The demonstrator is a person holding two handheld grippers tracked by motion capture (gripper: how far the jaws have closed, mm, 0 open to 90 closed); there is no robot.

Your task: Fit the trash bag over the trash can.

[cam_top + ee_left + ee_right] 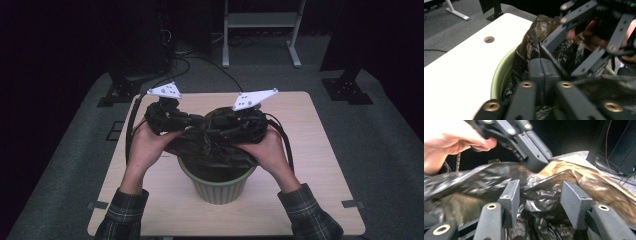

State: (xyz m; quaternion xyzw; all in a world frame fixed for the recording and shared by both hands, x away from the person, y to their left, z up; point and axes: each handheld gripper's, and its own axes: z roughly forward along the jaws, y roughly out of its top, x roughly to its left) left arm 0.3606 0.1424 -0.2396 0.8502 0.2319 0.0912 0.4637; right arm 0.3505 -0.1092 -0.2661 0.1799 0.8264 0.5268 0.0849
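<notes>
Over the green bin [218, 187], the left tool [543, 71] is clenched on the black bag [529, 45]; the right tool [540, 202] stands released around it.

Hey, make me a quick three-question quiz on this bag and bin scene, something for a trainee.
1. True or false: the fingers of the right gripper stand apart, with crumpled plastic of the black bag between them.
2. Pick one: the bag lies over the mouth of A) a green ribbed bin, B) a cardboard box, C) a metal sink.
3. Fill in the blank: the fingers of the left gripper are ____ (open or shut).

Key: 1 true; 2 A; 3 shut.
</notes>
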